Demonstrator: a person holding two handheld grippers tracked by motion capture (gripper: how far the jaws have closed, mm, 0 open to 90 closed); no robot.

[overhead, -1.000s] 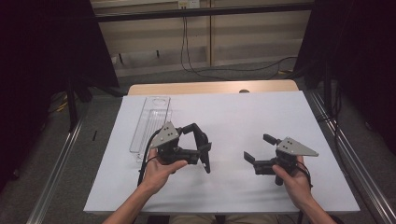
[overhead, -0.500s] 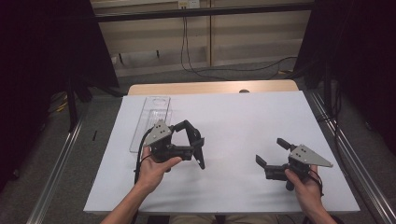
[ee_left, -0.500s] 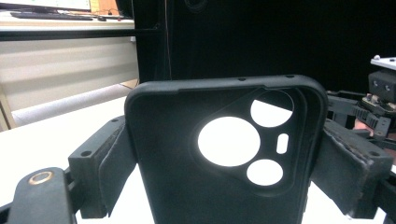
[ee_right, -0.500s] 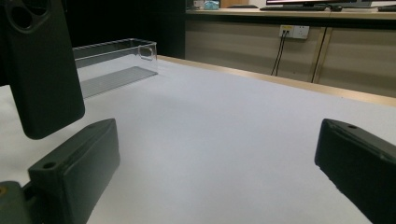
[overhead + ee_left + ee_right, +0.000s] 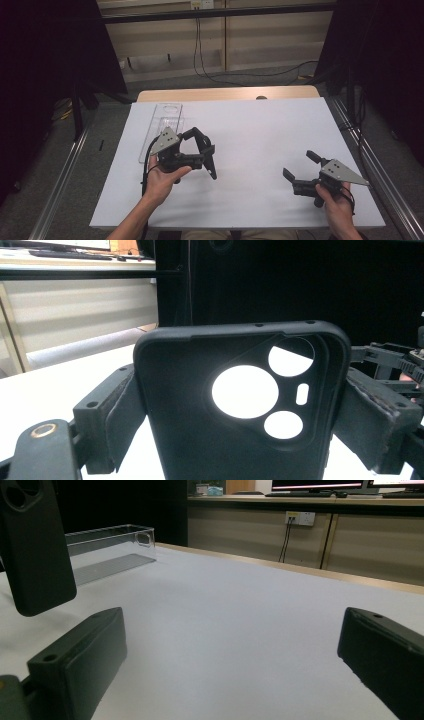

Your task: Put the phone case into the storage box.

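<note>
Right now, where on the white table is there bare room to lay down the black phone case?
The widest bare stretch of the white table lies between the left gripper holding the black phone case and the open right gripper. It is crowded along the left edge by the clear plastic tray.

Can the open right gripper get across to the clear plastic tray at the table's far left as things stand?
Probably not directly: the left gripper holding the black phone case sits between the right gripper and the clear plastic tray.
</note>
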